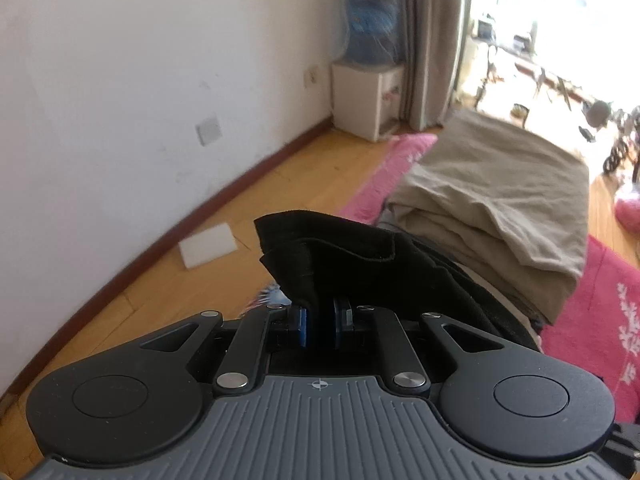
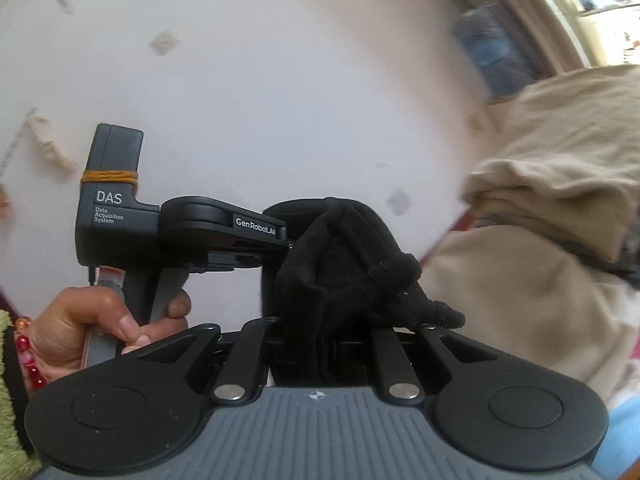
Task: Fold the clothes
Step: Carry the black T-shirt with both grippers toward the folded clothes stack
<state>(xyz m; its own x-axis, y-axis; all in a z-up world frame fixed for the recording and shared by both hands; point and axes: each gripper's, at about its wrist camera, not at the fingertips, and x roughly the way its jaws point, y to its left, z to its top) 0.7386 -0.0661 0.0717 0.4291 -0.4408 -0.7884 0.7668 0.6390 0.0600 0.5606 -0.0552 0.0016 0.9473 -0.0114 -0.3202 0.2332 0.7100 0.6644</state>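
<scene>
Black soft cloth garment (image 1: 360,256) is pinched by both grippers, left gripper (image 1: 320,322) tilted downward, right gripper (image 2: 320,344) nearly level.

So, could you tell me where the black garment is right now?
The black garment is pinched in both grippers, left gripper and right gripper, just in front of the folded beige pile.

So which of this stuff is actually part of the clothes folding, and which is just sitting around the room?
Part of the folding:
- black garment, pinched by both grippers
- left gripper
- right gripper
- beige folded cloth

Just lying about:
- water dispenser
- curtain
- white block on the floor
- pink blanket underneath
</scene>
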